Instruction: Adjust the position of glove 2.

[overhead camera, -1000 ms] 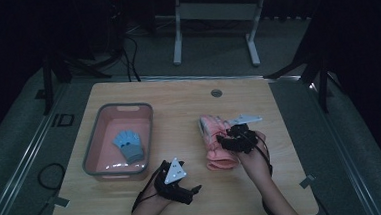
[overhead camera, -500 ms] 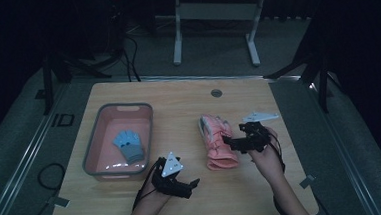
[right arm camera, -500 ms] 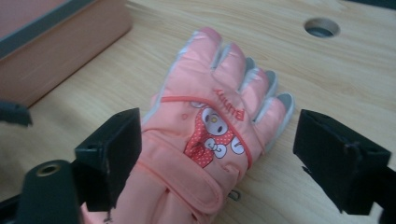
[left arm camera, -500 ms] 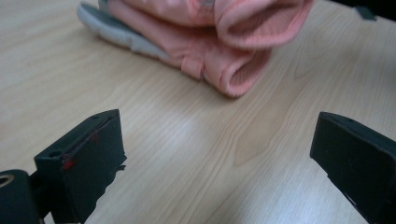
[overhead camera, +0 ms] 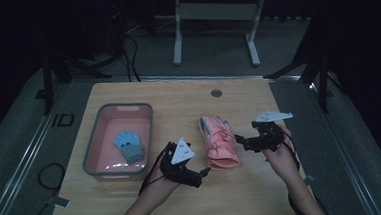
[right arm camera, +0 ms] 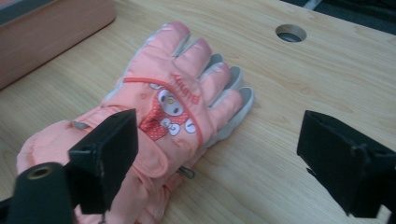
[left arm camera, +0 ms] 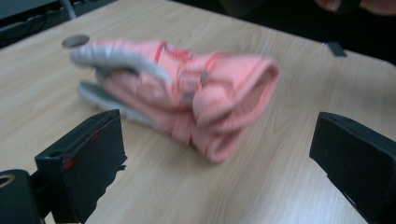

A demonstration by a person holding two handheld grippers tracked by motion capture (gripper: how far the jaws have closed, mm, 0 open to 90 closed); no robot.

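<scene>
At the left of the worktop (overhead camera: 134, 206) stands a pink tub (overhead camera: 94, 154) with grey rims, and a blue glove (overhead camera: 129, 145) lies flat on its floor, fingers toward the far side.

Just right of the tub, near the front edge, is the left tool (overhead camera: 206, 171), carried in the person's left hand (overhead camera: 159, 183) with a grey three-cornered plate on top. It points right, toward the cuff end of the pink glove (overhead camera: 218, 140), and sits close to it without touching. In the left gripper view its jaws stand wide apart with bare wood between them; the pink glove (left arm camera: 187, 100) lies beyond them, blurred, its folded cuff nearest the tool.

The pink glove rests on the middle of the worktop, right of the tub and well apart from it, fingers toward the far edge and cuff toward the near edge. It looks like a pair stacked together, grey on the palm side. In the right gripper view the glove (right arm camera: 168, 112) shows a red bow and small cartoon print on its back.

To the right of the glove is the right tool (overhead camera: 237, 140), in the person's right hand (overhead camera: 276, 152), pointing left at the glove's side. Its jaws have just been opening and now stand wide; one jaw hangs over the cuff, the other over bare wood, and the pads press on nothing.

A round hole (overhead camera: 216, 93) sits in the worktop at the far side, beyond the glove.
</scene>
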